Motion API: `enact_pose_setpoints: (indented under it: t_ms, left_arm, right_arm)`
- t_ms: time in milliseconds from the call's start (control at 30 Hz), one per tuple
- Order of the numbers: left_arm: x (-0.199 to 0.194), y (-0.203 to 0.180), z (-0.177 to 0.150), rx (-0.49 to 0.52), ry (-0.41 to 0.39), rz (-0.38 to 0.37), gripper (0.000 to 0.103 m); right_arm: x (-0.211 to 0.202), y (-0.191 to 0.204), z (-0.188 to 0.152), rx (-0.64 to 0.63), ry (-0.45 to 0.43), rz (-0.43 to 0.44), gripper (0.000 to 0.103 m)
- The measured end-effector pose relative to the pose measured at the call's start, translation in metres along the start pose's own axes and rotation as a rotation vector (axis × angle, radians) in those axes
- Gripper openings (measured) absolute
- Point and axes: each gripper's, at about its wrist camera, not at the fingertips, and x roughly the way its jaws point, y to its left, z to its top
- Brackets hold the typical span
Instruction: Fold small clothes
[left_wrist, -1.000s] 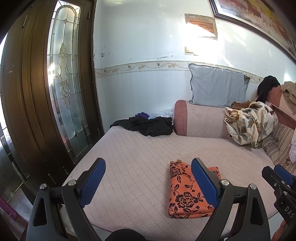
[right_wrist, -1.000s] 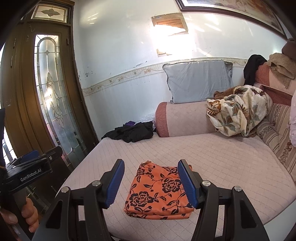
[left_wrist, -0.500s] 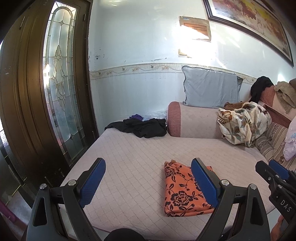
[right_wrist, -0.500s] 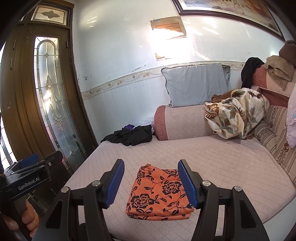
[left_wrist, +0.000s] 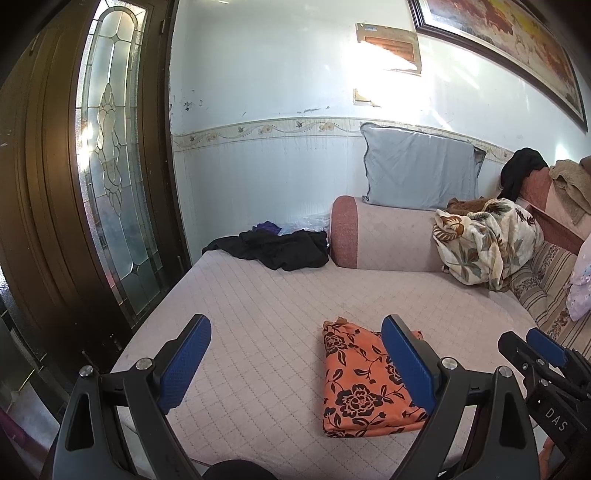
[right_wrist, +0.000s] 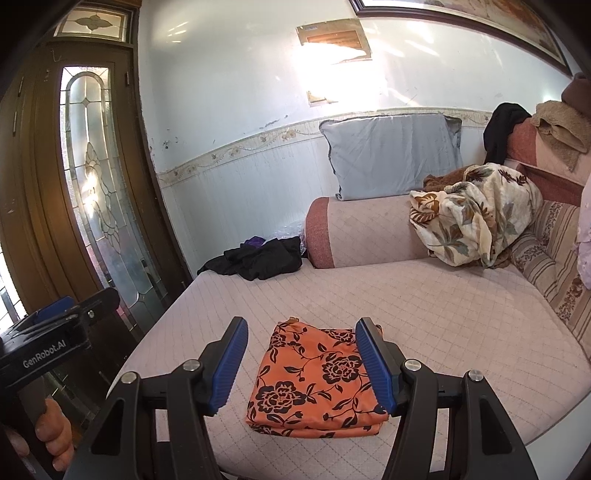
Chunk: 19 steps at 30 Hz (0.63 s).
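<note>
Left wrist view: left gripper (left_wrist: 295, 363) spread wide, empty, hovering above the near edge of the bed (left_wrist: 277, 314). Orange floral garment (left_wrist: 365, 384) already a compact folded rectangle, lying flat on the bed near the front edge, right of the gripper's centreline; right-hand blue pad overlaps it in frame, contact not evident. Right gripper (left_wrist: 532, 350) just visible at far right, near the garment's right side. Black clothes (left_wrist: 273, 249) heaped at the far left corner beside the bolster (left_wrist: 384, 238); patterned blanket (left_wrist: 484, 243) bunched far right.

Right wrist view: right gripper (right_wrist: 301, 363) wide, empty, framing the garment (right_wrist: 317, 384) squarely between its pads. Stacked layers showing at the near hem, loose, nothing pinning them. Left gripper (right_wrist: 62, 325) at near left, well apart from the garment; finger spread not readable from this angle.

Risks, as judgement:
- Fold looks finished; pinching only the top layer would peel the stack open.
- Dragging across the quilted cover would skew the edges, slippery-looking fabric.
- Garment close to the front edge; a nudge toward near side could slide it off.
- Reaching for the black pile with an arm sweeping low could snag the folded piece.
</note>
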Motion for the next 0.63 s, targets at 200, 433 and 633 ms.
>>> enact_pose_setpoints:
  t_ms: [200, 433, 633]
  left_arm:
    - [0.016, -0.004, 0.005, -0.006, 0.027, -0.005, 0.094]
    - [0.040, -0.005, 0.009, -0.011, 0.058, -0.007, 0.094]
    - [0.065, -0.007, 0.010, -0.002, 0.063, 0.000, 0.094]
  right_arm:
    - [0.013, -0.007, 0.004, 0.015, 0.014, -0.001, 0.064]
    - [0.036, -0.007, 0.008, 0.012, 0.033, 0.006, 0.064]
    - [0.064, -0.012, 0.012, 0.027, 0.052, 0.031, 0.064]
